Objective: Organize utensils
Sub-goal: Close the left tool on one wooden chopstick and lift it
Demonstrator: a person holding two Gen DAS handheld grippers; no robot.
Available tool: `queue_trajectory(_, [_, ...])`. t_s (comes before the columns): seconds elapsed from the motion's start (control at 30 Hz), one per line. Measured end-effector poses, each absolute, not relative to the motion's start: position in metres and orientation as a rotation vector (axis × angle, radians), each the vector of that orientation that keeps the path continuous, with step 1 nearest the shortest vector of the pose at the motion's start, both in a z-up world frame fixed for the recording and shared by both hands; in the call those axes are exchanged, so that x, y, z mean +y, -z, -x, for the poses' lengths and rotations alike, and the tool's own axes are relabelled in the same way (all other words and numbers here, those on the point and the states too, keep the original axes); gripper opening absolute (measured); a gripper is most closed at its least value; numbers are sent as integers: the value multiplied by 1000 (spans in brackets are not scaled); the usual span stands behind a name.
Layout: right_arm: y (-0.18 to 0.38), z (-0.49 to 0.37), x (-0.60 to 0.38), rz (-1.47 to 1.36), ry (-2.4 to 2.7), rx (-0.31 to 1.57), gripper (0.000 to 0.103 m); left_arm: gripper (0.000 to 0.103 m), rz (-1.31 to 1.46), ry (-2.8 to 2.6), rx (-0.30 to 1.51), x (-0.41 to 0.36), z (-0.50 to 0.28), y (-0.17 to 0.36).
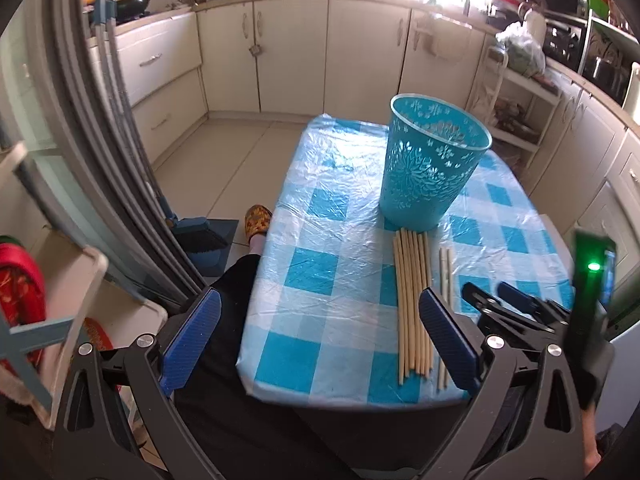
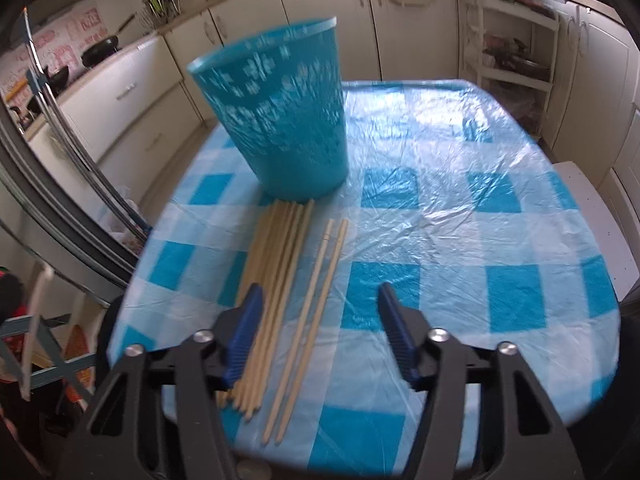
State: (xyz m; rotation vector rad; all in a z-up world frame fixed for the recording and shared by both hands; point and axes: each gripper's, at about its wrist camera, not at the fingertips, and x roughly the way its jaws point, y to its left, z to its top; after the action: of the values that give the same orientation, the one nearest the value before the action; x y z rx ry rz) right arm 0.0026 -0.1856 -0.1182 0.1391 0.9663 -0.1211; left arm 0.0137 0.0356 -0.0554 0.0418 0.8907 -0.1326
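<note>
A bundle of chopsticks is lying on the worktop, which is being covered by a blue-and-white checked plastic sheet. The sticks are resting side by side, their far ends touching or just beside the foot of the turquoise basket, which is standing upright towards the far left of the worktop. A separate pair of chopsticks is lying just to the right of the bundle, slightly apart from it.

The right tongs are being held spread above the near ends of the sticks, with the loose pair lying between the two pads and nothing being pinched. The left pad is hanging over the bundle; contact cannot be told. The left tongs are being held wide apart near the left, near edge of the worktop, empty, with the right pad over the bundle's near part in that view.

The chopsticks are judged to be light, stiff and thin, of pale wood or bamboo, and likely to roll or slide on the glossy sheet. A grasp across the middle of the loose pair is being favoured, so that neither end droops, with both sticks being squeezed together so that one is not left behind. The perforated basket is judged to be light plastic and easily tipped, so the sticks should be lowered in gently rather than dropped against its wall.
</note>
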Motion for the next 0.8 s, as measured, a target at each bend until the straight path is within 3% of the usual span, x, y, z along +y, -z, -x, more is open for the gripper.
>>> queue_trajectory(0.07, [129,-16,-195,-95,154,963,37,95,-51,134,914,30,-27,68])
queue_trajectory(0.17, [139,-23,-200,-77,172,980,31,95,-69,140,950,19,-46,87])
queue_trajectory(0.3, [141,-26,-194,-42,151,958,29,95,-82,161,1005,4,-70,112])
queue_trajectory(0.57, [143,-27,-193,-41,57,959,12,95,-104,201,1117,-29,-115,168])
queue_trajectory(0.8, [152,-38,-197,-105,-8,951,11,90,-142,167,1135,-47,-136,187])
